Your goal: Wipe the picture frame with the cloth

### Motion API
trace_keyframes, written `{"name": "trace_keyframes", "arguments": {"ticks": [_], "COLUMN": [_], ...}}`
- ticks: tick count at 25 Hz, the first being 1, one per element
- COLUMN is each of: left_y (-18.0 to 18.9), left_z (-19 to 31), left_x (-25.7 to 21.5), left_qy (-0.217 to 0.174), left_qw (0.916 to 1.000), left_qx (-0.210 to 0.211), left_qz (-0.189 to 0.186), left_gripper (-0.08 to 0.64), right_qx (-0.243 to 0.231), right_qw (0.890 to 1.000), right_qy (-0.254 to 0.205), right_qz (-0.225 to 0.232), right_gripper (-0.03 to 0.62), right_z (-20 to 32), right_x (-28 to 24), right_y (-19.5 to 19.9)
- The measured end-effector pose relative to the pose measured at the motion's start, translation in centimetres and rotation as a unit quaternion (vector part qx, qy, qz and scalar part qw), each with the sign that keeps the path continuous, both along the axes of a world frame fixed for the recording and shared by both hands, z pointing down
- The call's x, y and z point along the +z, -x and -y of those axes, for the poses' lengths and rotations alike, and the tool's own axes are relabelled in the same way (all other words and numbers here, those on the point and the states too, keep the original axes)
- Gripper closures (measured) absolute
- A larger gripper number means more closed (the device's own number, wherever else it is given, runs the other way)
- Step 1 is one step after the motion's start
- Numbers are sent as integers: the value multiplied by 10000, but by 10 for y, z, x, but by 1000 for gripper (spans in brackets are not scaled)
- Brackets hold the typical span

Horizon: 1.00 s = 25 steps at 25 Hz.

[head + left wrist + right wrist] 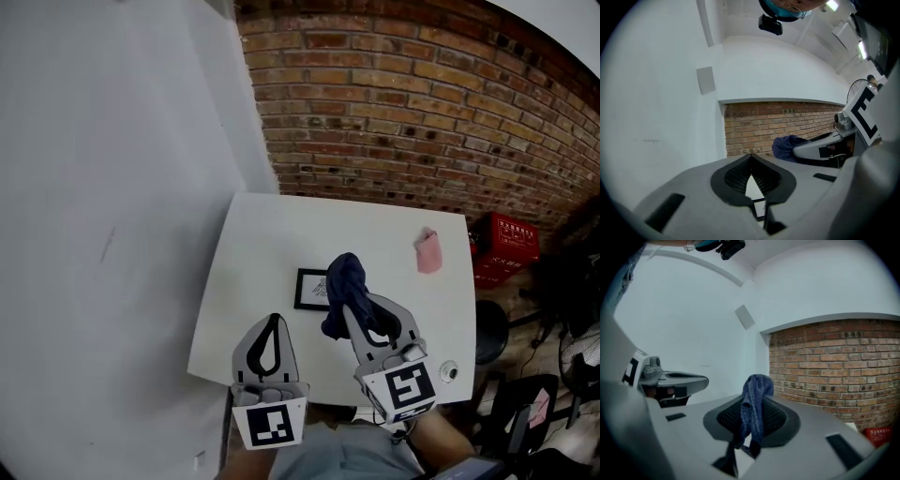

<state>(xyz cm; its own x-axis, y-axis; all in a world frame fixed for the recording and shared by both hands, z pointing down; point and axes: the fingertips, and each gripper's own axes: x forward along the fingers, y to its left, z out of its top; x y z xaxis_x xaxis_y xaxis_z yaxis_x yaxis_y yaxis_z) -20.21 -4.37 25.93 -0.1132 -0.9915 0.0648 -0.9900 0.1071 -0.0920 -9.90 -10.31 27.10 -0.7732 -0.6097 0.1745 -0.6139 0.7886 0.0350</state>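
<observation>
Right gripper (354, 314) pinches cloth (345, 279), poised over frame (310, 289) on surface (272, 234); contact unclear. Left gripper (273, 330) has jaws together, empty. Wiping likely all still ahead.

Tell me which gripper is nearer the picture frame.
Right. The right gripper, shut on the cloth, sits at the right edge of the picture frame; the left gripper is apart, off its near-left corner.

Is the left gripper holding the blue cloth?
No, the blue cloth is pinched in the right gripper; the left gripper has its jaws together with nothing between them.
</observation>
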Motion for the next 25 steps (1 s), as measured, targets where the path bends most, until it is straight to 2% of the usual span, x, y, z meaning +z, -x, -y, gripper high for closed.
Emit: {"name": "trace_keyframes", "arguments": {"ticks": [13,19,25], "left_y": [65,81,101], "left_z": [75,98,109], "left_x": [87,135,174], "left_qy": [727,1112,1455], "left_qw": [9962,9914,9859], "left_qx": [348,470,438], "left_qz": [-328,-514,-704], "left_gripper": [552,552,551], "right_qx": [255,268,280], "right_qw": [9947,9868,9799], "right_qy": [806,1366,1653], "right_qz": [-578,-827,-1079], "right_gripper": [505,506,506], "right_z": [72,94,106], "right_x": [106,161,207], "right_y": [68,99,120]}}
